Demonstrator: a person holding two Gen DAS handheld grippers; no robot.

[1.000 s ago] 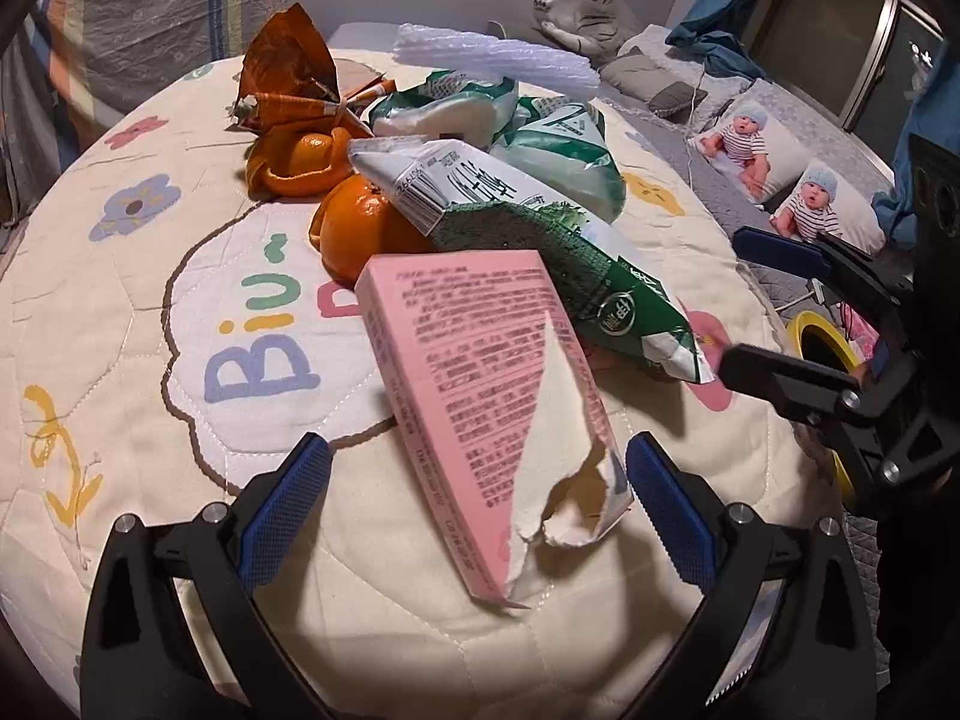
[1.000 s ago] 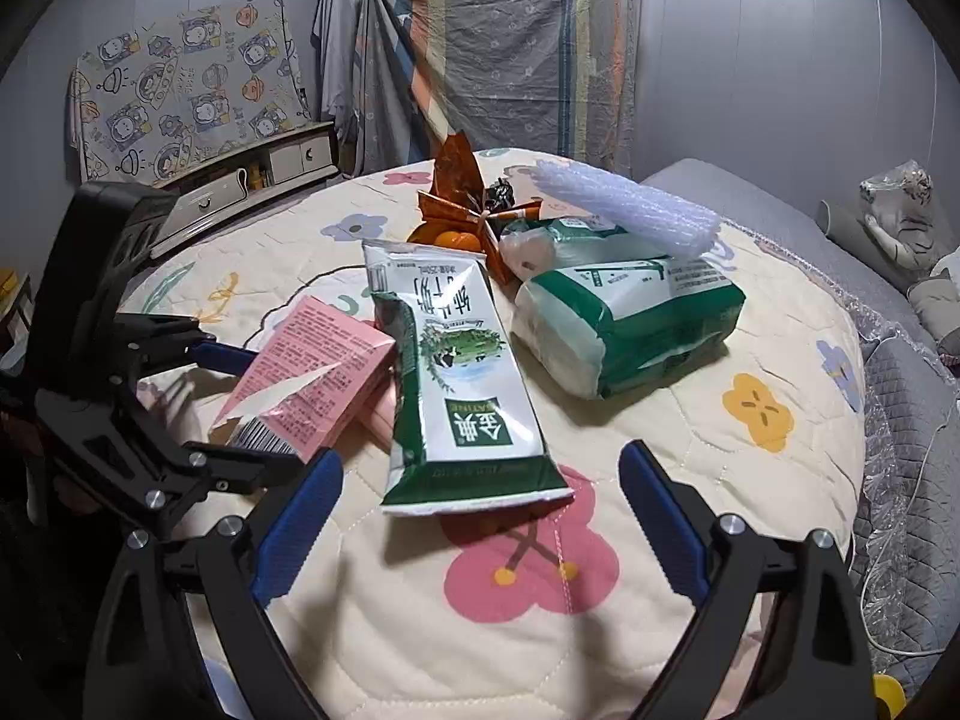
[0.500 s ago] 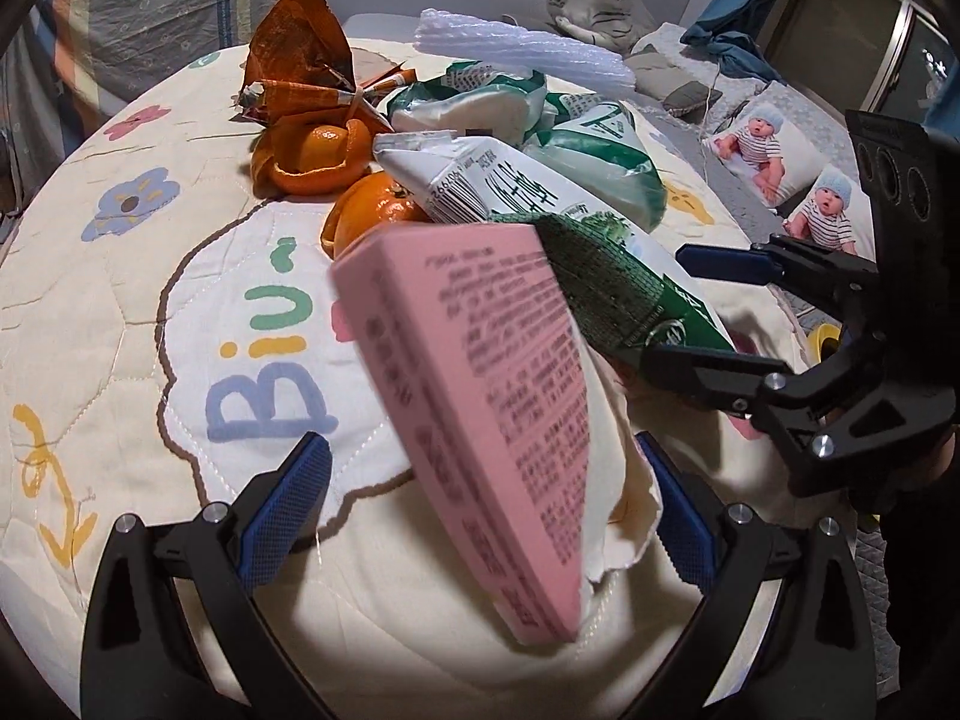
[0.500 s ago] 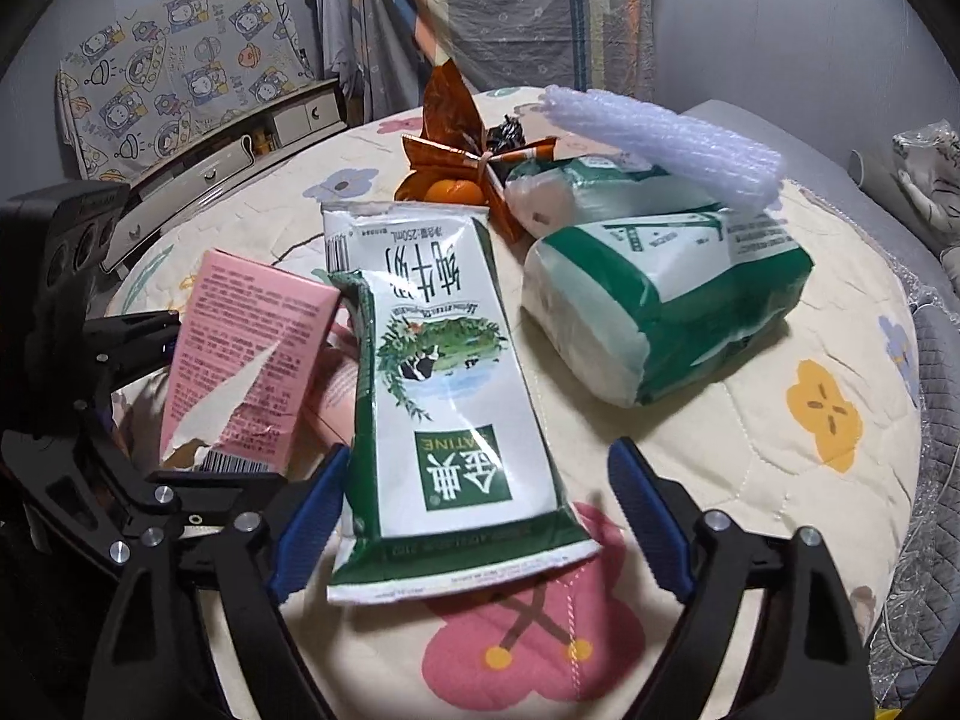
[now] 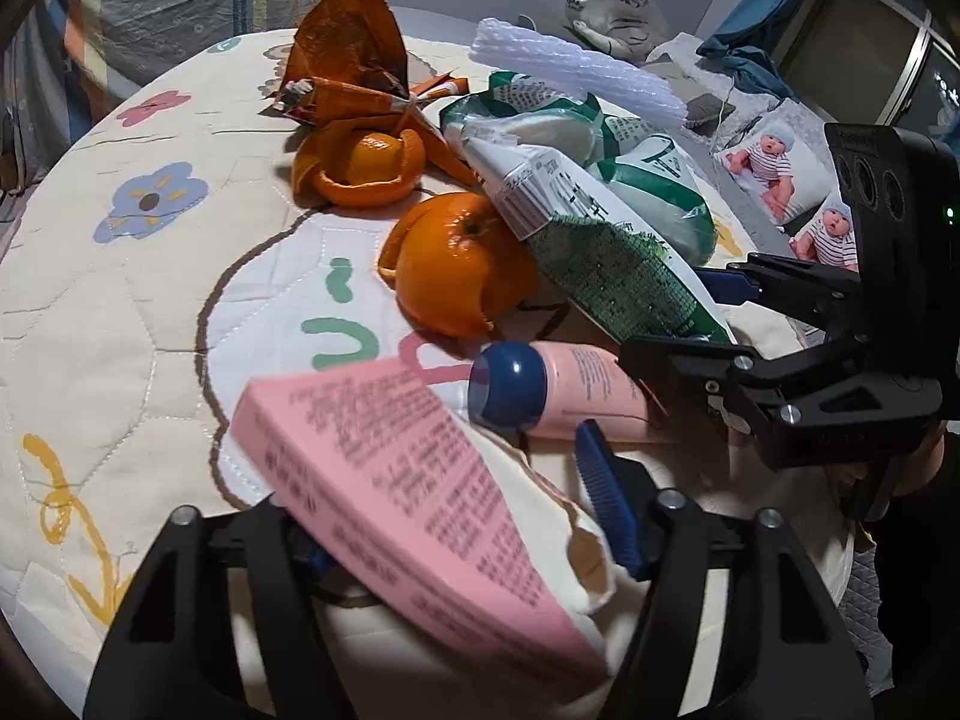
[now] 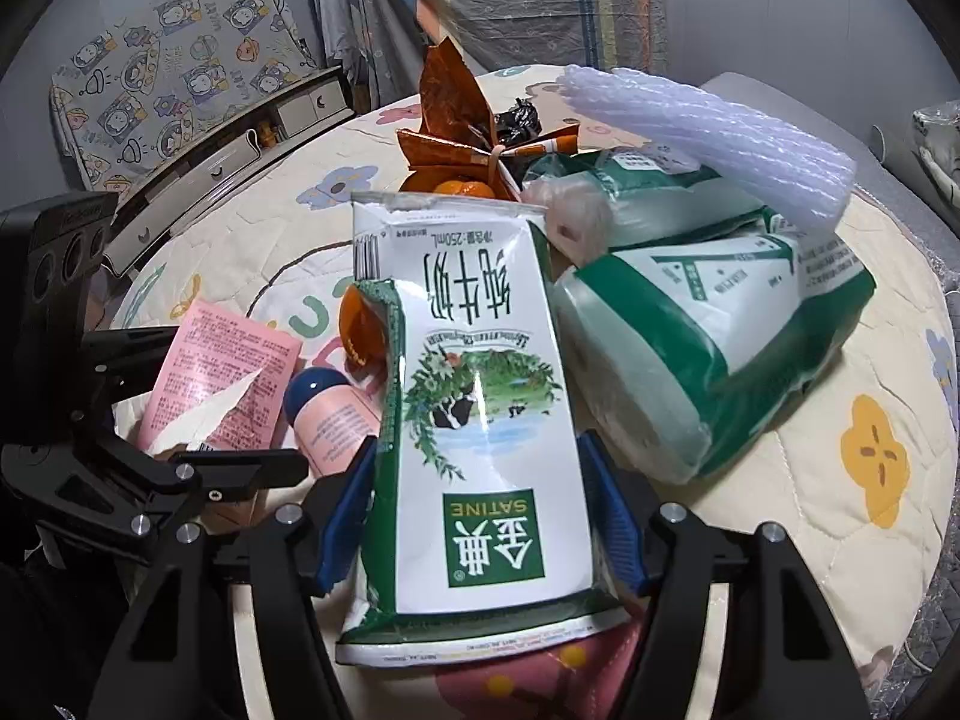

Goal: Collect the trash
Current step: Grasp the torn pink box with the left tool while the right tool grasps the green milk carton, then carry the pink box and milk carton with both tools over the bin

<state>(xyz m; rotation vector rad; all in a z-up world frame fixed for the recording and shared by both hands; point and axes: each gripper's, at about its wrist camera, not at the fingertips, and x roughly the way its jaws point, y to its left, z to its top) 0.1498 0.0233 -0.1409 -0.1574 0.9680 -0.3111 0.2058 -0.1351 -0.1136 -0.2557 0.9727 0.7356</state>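
My left gripper (image 5: 462, 516) is shut on a torn pink carton (image 5: 414, 492) and holds it tilted above the quilted round table (image 5: 120, 300). The carton also shows in the right wrist view (image 6: 216, 378). My right gripper (image 6: 480, 516) is shut on a flattened green and white milk carton (image 6: 480, 420), which also shows in the left wrist view (image 5: 606, 252). A pink tube with a blue cap (image 5: 558, 396) lies between the two grippers. Orange peels (image 5: 456, 288) and an orange foil wrapper (image 5: 354, 78) lie further back.
Two green and white plastic packs (image 6: 708, 348) lie right of the milk carton, with a white foam net sleeve (image 6: 708, 132) on top. A sofa with a soft toy (image 5: 612, 6) stands behind the table. A low cabinet (image 6: 240, 144) stands at the left.
Both grippers have closed, the left on the pink carton and the right on the milk carton. The pink carton has lifted and uncovered the pink tube beneath it.
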